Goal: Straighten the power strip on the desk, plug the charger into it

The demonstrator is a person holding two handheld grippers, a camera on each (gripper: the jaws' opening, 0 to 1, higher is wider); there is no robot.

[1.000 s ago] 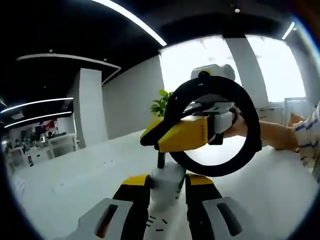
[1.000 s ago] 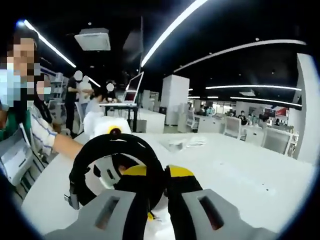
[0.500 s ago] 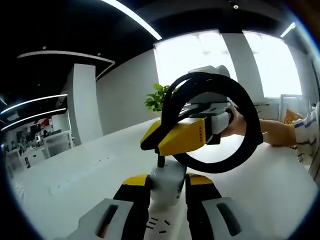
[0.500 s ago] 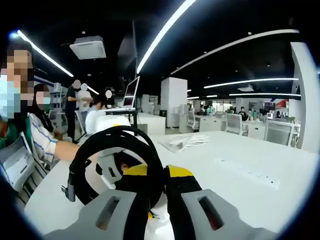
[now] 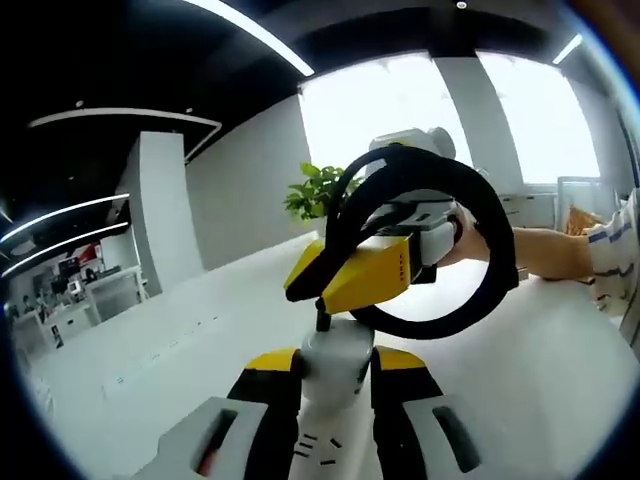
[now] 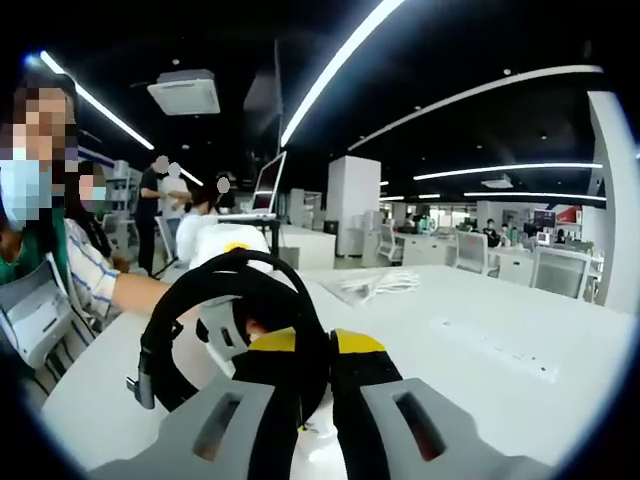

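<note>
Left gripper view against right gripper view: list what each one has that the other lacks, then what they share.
Left gripper view: a potted plant before bright windows, and a white charger between the jaws of the left tool.
Right gripper view: a monitor, a cable bundle, office chairs and people standing far back.
Both: the white desk, the power strip lying on it, a striped sleeve, and the opposite tool behind a black ring, here the right tool.

no readable text, labels, brands or numbers in either view.
</note>
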